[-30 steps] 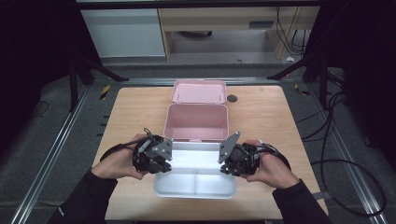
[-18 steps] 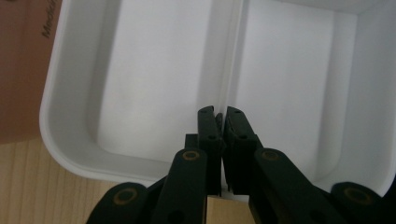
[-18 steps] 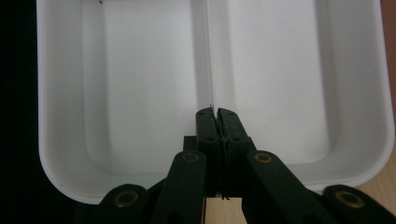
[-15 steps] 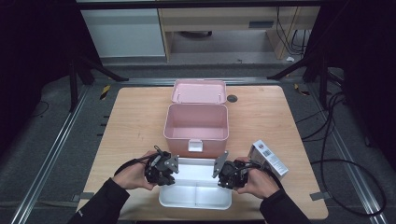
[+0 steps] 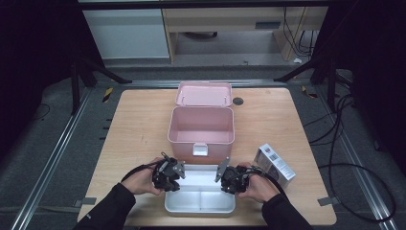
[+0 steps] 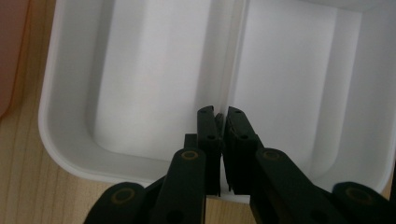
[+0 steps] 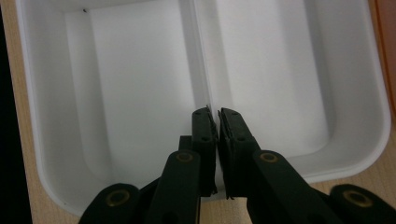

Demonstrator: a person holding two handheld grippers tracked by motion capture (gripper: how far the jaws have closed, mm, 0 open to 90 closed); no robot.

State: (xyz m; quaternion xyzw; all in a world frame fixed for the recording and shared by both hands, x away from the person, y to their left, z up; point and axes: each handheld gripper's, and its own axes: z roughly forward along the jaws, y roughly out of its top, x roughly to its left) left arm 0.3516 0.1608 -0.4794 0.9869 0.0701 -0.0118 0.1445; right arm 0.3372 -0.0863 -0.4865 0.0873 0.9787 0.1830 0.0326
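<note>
A white tray (image 5: pixel 200 200) with two compartments sits near the table's front edge, in front of the open pink box (image 5: pixel 201 128). My left gripper (image 5: pixel 168 175) is shut on the tray's left rim, and my right gripper (image 5: pixel 229 178) is shut on its right rim. In the left gripper view the jaws of my left gripper (image 6: pixel 221 112) pinch the tray (image 6: pixel 46 116) wall where the middle divider meets it. In the right gripper view my right gripper (image 7: pixel 215 112) pinches the tray (image 7: pixel 383 126) at the divider's other end. Both compartments are empty. I cannot tell whether the tray rests on the table.
The pink box's lid (image 5: pixel 203 93) lies open behind it, and the box is empty. A small white carton (image 5: pixel 274 164) lies on the wooden table (image 5: pixel 129 129) just right of my right hand. A dark round hole (image 5: pixel 238 101) is at the back.
Both grippers have drawn the white tray from just in front of the pink box toward the table's front edge. The small carton at the right, covered before, has come into sight.
</note>
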